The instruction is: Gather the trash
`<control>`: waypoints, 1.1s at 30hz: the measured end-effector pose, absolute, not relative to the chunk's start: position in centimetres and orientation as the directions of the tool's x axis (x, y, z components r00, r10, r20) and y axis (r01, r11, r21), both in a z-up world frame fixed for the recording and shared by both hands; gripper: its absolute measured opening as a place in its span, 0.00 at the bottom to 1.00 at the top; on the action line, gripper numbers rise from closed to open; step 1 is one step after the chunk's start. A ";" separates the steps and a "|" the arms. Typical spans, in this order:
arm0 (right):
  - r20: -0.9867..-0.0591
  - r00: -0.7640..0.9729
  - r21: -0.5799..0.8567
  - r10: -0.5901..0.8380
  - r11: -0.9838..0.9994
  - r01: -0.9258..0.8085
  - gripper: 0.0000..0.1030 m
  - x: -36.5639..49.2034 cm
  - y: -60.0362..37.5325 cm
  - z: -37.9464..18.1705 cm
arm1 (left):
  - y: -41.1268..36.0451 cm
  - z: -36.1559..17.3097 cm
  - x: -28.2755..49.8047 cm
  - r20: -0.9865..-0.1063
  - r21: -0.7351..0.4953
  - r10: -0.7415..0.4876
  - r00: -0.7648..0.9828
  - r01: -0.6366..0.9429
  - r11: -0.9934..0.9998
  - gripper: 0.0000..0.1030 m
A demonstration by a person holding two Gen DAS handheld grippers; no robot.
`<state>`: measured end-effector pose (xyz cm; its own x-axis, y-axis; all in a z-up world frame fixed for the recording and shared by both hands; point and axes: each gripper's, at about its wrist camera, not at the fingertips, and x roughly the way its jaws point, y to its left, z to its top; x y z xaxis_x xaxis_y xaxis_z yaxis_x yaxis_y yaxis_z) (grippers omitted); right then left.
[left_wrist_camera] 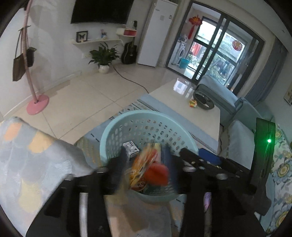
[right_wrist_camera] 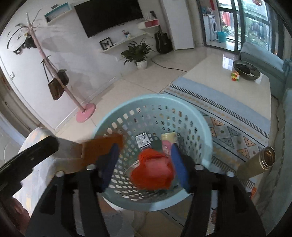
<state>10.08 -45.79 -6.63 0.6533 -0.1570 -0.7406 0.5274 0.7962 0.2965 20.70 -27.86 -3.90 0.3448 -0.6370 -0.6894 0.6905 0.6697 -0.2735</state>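
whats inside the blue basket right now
In the blue basket: a small black-and-white box, a pink-and-cream packet and a blurred red wrapper. The wrapper covers whatever lies beneath it.

We find no legible text in either view. Small black-and-white printed carton (right_wrist_camera: 143,142) in the pale blue perforated plastic basket (right_wrist_camera: 204,127): print too small. Orange-yellow snack wrapper (left_wrist_camera: 144,164): motion-blurred. Label on tall white cabinet (left_wrist_camera: 161,17): unresolved.

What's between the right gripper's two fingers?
In the right wrist view, an orange wad sits between the fingers, over the basket. Blur hides any contact.
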 end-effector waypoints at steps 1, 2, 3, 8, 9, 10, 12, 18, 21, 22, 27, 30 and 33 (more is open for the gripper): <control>-0.741 0.652 0.294 -0.163 0.794 0.532 0.58 9.9 -45.8 -6.5 | -27.3 -3.7 20.7 -0.685 -0.279 -0.639 0.350 0.684 0.673 0.59; -0.740 0.652 0.294 -0.165 0.792 0.535 0.58 9.8 -45.9 -6.4 | -26.4 -3.5 20.6 -0.681 -0.285 -0.638 0.359 0.673 0.683 0.61; -0.737 0.656 0.301 -0.164 0.789 0.535 0.58 9.6 -45.9 -6.2 | -25.9 -3.3 20.4 -0.680 -0.286 -0.635 0.366 0.666 0.689 0.61; -0.714 0.687 0.321 -0.133 0.810 0.490 0.60 8.6 -43.8 -4.3 | -22.2 -1.7 18.8 -0.662 -0.260 -0.607 0.439 0.626 0.735 0.75; -0.708 0.693 0.316 -0.133 0.818 0.480 0.62 8.4 -43.2 -3.7 | -21.1 -1.5 18.2 -0.658 -0.252 -0.599 0.457 0.616 0.747 0.76; -0.699 0.703 0.314 -0.131 0.826 0.468 0.64 8.1 -42.4 -3.0 | -20.1 -1.2 17.7 -0.655 -0.245 -0.591 0.471 0.607 0.756 0.76; -0.678 0.725 0.315 -0.121 0.843 0.436 0.66 7.2 -40.7 -1.5 | -17.9 -0.6 16.7 -0.646 -0.220 -0.566 0.513 0.585 0.781 0.76; -0.602 0.781 0.251 -0.169 0.888 0.385 0.72 4.1 -34.7 2.1 | -11.4 0.9 11.6 -0.564 -0.122 -0.454 0.690 0.475 0.872 0.81; -0.565 0.796 0.182 -0.219 0.907 0.379 0.72 2.4 -31.6 2.9 | -8.8 1.0 9.1 -0.515 -0.066 -0.369 0.774 0.394 0.917 0.84; -0.554 0.801 0.167 -0.228 0.912 0.375 0.72 1.8 -30.9 3.0 | -8.0 0.8 8.1 -0.494 -0.048 -0.337 0.801 0.362 0.931 0.84; -0.512 0.818 0.123 -0.261 0.920 0.371 0.72 -0.8 -28.0 3.0 | -5.8 0.0 5.1 -0.437 -0.013 -0.230 0.869 0.249 0.968 0.85; -0.484 0.827 0.095 -0.287 0.922 0.375 0.72 -2.2 -26.9 2.9 | -5.4 -0.2 4.0 -0.404 -0.020 -0.216 0.889 0.227 0.974 0.85; -0.471 0.826 0.052 -0.310 0.925 0.377 0.72 -3.4 -26.0 2.5 | -5.0 0.6 3.1 -0.343 -0.053 -0.298 0.891 0.298 0.953 0.87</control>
<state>-3.39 -25.98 2.54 0.8259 -0.3102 -0.4708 0.3769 0.9248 0.0518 3.14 -5.04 0.56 0.8908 -0.2981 -0.3430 0.2984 0.9530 -0.0532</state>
